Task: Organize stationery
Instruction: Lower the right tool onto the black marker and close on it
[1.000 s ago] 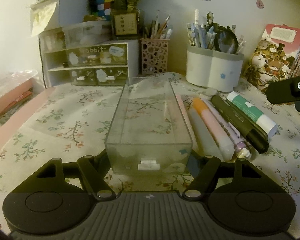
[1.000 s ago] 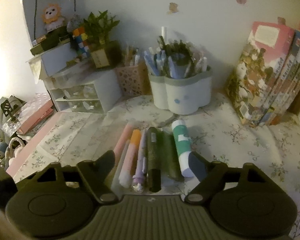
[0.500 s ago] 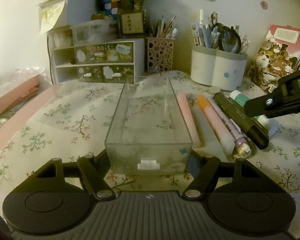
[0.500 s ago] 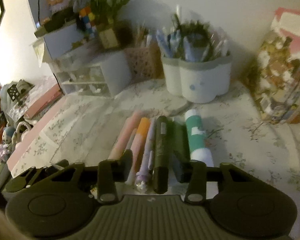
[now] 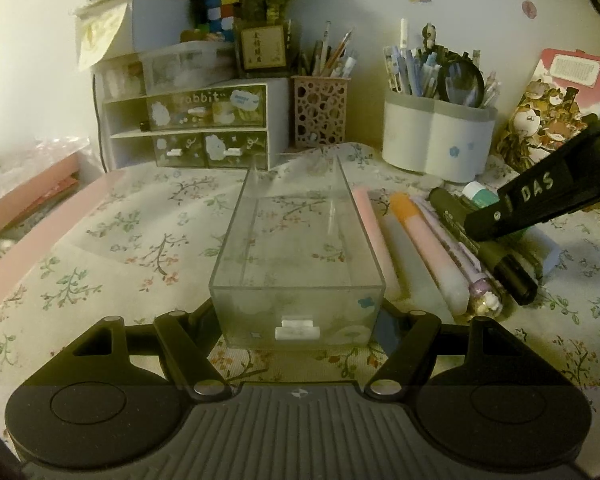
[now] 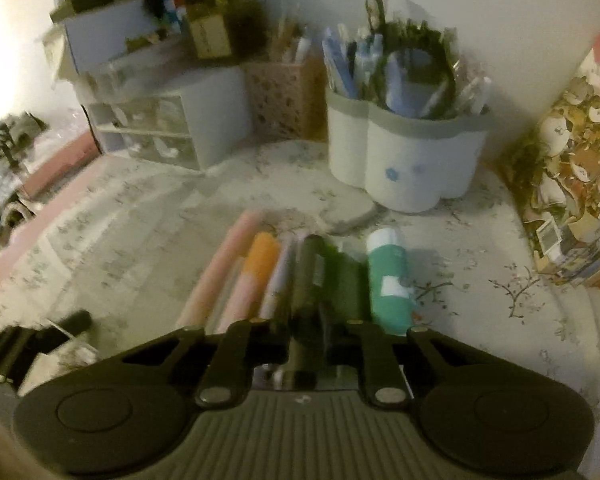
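Observation:
A clear plastic drawer (image 5: 296,248) with a white handle sits empty on the flowered cloth, and my left gripper (image 5: 298,312) is shut on the sides of its near end. To its right lie a pink pen (image 5: 374,236), an orange-and-pink highlighter (image 5: 428,248), a lilac pen (image 5: 460,256), a dark green marker (image 5: 508,276) and a teal glue stick (image 6: 388,272) in a row. My right gripper (image 6: 306,340) is shut on the dark green marker (image 6: 306,268), which passes between its fingers. In the left wrist view the right gripper (image 5: 488,220) reaches down from the right onto that marker.
A white pen holder (image 5: 436,144) full of pens stands at the back, with a lattice pen cup (image 5: 320,112) and a small drawer cabinet (image 5: 204,128) to its left. Books (image 5: 556,112) lean against the wall on the right. A pink mat edge (image 5: 40,240) runs along the left.
My right gripper has come down over the row of pens and its jaws have closed around the dark green marker. The left gripper and the drawer have stayed put.

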`<move>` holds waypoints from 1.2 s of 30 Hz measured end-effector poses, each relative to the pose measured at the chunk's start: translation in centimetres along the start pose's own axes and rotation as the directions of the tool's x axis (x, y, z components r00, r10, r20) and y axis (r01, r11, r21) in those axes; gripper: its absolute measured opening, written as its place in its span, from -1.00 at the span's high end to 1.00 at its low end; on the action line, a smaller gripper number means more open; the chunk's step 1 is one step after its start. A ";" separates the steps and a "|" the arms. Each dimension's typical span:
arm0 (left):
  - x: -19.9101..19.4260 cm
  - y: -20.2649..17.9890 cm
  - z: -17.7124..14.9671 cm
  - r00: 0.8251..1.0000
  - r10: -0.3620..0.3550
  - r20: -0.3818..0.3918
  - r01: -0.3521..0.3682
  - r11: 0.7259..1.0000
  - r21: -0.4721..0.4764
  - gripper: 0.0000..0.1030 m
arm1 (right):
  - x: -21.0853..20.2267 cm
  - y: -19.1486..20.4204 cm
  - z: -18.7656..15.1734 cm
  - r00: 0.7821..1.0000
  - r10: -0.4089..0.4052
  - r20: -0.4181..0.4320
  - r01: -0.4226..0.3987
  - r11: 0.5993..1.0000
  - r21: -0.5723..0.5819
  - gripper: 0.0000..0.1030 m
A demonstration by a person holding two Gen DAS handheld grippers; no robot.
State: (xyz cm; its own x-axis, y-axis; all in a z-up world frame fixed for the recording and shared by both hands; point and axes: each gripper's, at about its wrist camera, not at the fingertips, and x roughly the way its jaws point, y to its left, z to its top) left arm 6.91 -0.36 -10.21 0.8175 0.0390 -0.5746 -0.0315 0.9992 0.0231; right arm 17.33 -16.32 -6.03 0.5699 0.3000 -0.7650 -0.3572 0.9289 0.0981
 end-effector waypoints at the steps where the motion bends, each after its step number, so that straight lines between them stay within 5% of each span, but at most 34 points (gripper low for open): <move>1: 0.0 -0.1 0.0 1.000 0.002 -0.001 -0.002 1.000 0.000 -0.40 | 0.2 0.0 0.0 1.000 -0.006 -0.004 0.005 1.000 -0.007 1.00; 14: 0.6 0.1 0.3 1.000 0.008 0.000 -0.008 1.000 -0.017 -0.40 | 0.5 0.3 1.1 0.996 -0.074 -0.051 0.069 0.994 -0.080 1.00; 18: 0.6 0.1 0.3 1.000 0.010 0.000 -0.010 1.000 -0.015 -0.40 | -0.9 -1.4 1.4 1.000 -0.011 -0.005 0.011 1.000 -0.004 1.00; 23: 0.5 0.2 0.2 1.000 -0.008 0.002 0.008 1.000 -0.013 -0.40 | 0.3 -0.8 0.9 0.996 0.080 -0.049 -0.081 0.996 -0.022 1.00; 26: 0.5 0.2 0.2 1.000 -0.008 0.002 0.008 1.000 -0.012 -0.40 | 1.5 -0.3 0.6 0.998 0.009 -0.069 -0.012 0.999 -0.041 1.00; 36: -0.4 0.2 -0.4 1.000 0.022 0.000 -0.022 1.000 -0.013 -0.40 | 3.2 0.2 1.0 0.989 0.041 -0.139 -0.052 0.996 -0.071 0.81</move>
State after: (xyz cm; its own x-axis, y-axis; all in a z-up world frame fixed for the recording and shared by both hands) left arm 6.39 -0.19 -10.29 0.8169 0.0611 -0.5736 -0.0570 0.9981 0.0251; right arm 19.86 -14.96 -7.78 0.4466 0.3051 -0.8411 -0.4376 0.8945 0.0921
